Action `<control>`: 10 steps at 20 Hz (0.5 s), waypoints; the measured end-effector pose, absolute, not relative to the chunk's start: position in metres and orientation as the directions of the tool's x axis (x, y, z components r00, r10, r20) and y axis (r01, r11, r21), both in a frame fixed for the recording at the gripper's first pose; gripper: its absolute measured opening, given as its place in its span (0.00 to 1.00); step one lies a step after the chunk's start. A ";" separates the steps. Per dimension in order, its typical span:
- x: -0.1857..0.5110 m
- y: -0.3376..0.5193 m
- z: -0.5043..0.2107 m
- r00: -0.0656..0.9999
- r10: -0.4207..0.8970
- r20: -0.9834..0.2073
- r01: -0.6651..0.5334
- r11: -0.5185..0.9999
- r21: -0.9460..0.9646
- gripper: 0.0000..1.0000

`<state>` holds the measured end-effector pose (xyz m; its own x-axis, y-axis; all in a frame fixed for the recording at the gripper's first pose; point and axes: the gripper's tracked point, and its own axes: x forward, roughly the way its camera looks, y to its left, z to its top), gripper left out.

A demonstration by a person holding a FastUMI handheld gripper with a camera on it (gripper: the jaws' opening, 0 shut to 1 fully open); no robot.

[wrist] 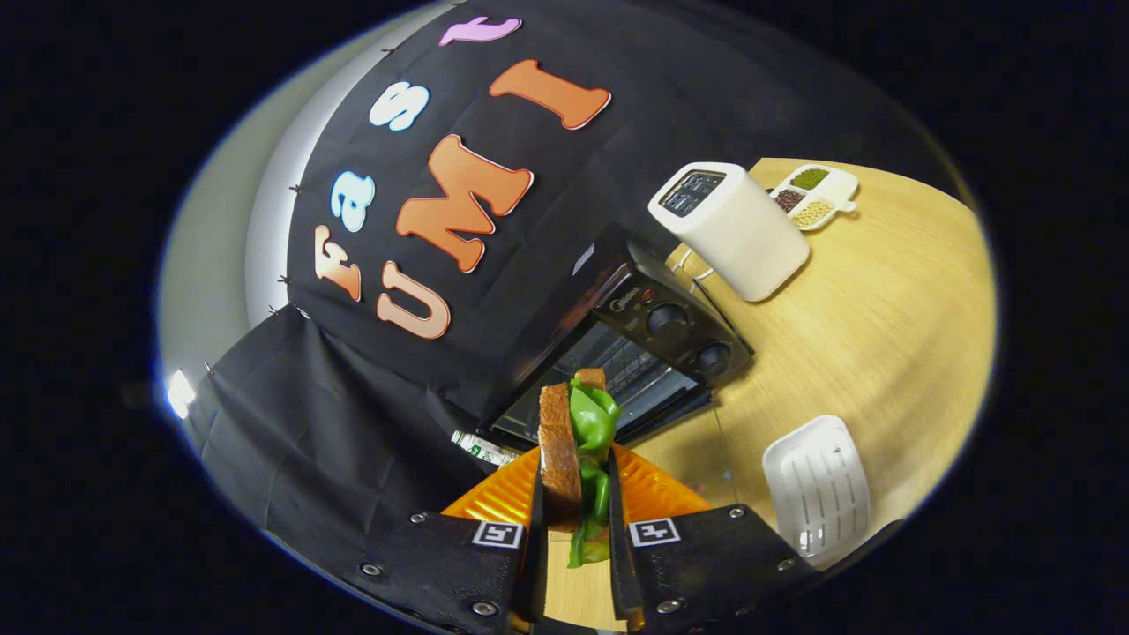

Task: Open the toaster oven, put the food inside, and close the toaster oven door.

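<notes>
A sandwich [564, 450] of brown bread with green lettuce stands on edge between my two fingers, and my gripper [575, 503] is shut on it, lifted above an orange plate [653, 494]. Beyond the sandwich sits the black toaster oven [635, 344] with its door [666, 414] dropped open, so the wire rack inside shows. Two round knobs [668, 317] are on its control panel to the right of the opening.
A white toaster [732, 229] stands on the wooden table [882, 326] beyond the oven, with a white divided dish of beans [816, 198] behind it. A white ribbed tray [816, 489] lies to the right of my fingers. Black cloth hangs off the table's left side.
</notes>
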<state>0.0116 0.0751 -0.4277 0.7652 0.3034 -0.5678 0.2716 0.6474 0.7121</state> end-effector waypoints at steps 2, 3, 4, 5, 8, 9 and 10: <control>0.027 0.095 -0.440 0.759 0.312 -0.571 0.279 0.637 0.719 0.30; 0.035 0.102 -0.444 0.760 0.314 -0.569 0.282 0.630 0.724 0.29; 0.042 0.107 -0.451 0.758 0.313 -0.572 0.294 0.619 0.728 0.29; 0.045 0.112 -0.458 0.760 0.310 -0.571 0.304 0.607 0.735 0.29; 0.066 0.126 -0.466 0.780 0.302 -0.548 0.308 0.577 0.756 0.29; 0.073 0.128 -0.467 0.790 0.295 -0.537 0.309 0.565 0.765 0.29; 0.080 0.131 -0.470 0.794 0.289 -0.535 0.312 0.562 0.766 0.29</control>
<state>0.0796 0.1307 -0.4700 0.7938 0.2889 -0.5353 0.3122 0.5617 0.7662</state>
